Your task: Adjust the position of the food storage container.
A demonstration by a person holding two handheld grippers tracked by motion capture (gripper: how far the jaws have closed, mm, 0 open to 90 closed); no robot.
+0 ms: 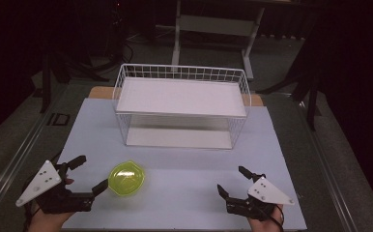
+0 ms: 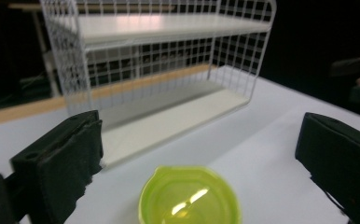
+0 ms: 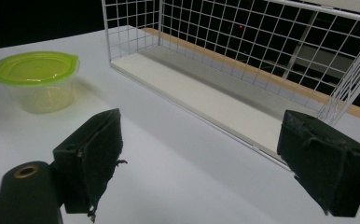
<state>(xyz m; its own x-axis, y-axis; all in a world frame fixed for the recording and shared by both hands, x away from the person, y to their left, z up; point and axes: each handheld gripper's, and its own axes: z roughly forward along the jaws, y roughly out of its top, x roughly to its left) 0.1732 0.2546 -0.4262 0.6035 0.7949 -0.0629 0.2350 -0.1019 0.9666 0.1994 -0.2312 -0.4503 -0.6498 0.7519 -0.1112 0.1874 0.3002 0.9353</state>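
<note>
A small clear tub with a lime-green lid (image 1: 126, 178) (image 2: 190, 198) (image 3: 37, 81) stands on the white table near its front left. My left gripper (image 1: 90, 174) is open just left of it, one jaw close to the tub's rim, nothing held. In the left gripper view the lid lies low between the two black pads (image 2: 71, 158). My right gripper (image 1: 233, 181) hangs open over the front right of the table, well away from the tub, with nothing between its jaws. A white two-tier wire rack (image 1: 181, 104) (image 2: 159, 65) (image 3: 262, 70) stands at the table's middle back, both shelves bare.
The table surface (image 1: 184, 169) is a pale sheet with a wooden strip showing at its back edge. Dark floor, a metal rail at the left and a white desk frame (image 1: 213, 29) lie beyond the table.
</note>
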